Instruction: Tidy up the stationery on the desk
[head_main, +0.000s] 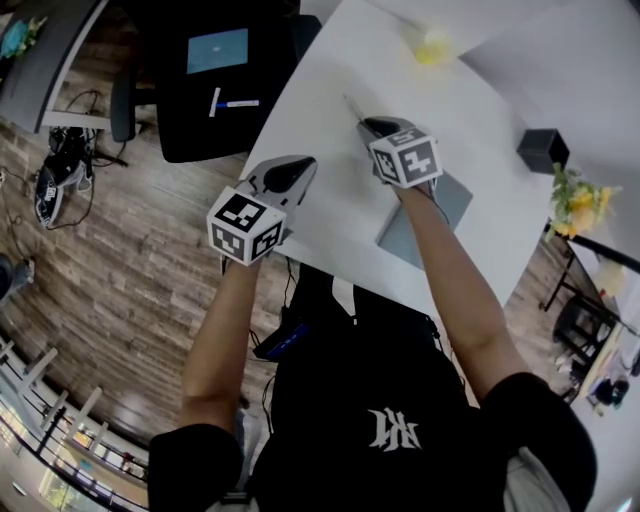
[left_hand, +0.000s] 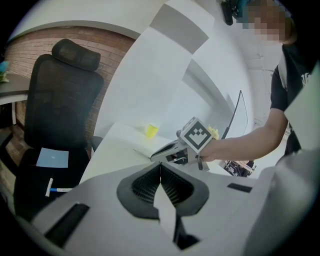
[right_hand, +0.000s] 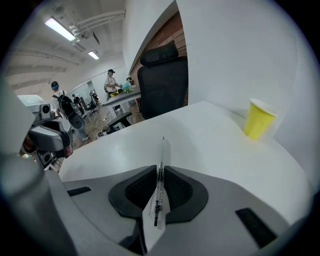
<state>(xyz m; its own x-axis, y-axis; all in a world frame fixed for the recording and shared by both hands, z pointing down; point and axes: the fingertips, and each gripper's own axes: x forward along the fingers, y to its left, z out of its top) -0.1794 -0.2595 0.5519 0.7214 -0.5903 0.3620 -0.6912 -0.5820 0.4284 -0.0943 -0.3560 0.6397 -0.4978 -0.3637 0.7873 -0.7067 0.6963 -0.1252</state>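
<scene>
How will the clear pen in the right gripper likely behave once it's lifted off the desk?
The pen looks thin, rigid and light, so it should lift without sagging. Its smooth round barrel is pinched along its length between the right gripper's fingers, so it may slide or pivot. Released on the desk, it could roll.

No word or number can be read anywhere. The person's black shirt (head_main: 330, 420), nearest the camera, bears a white emblem (head_main: 393, 430) of angular strokes that cannot be read as letters. The left cube (head_main: 245, 228) and the right cube (head_main: 405, 157) carry black-and-white square marker patterns, not text. The clear pen (right_hand: 160, 175) has tiny dark print, too small to read.
</scene>
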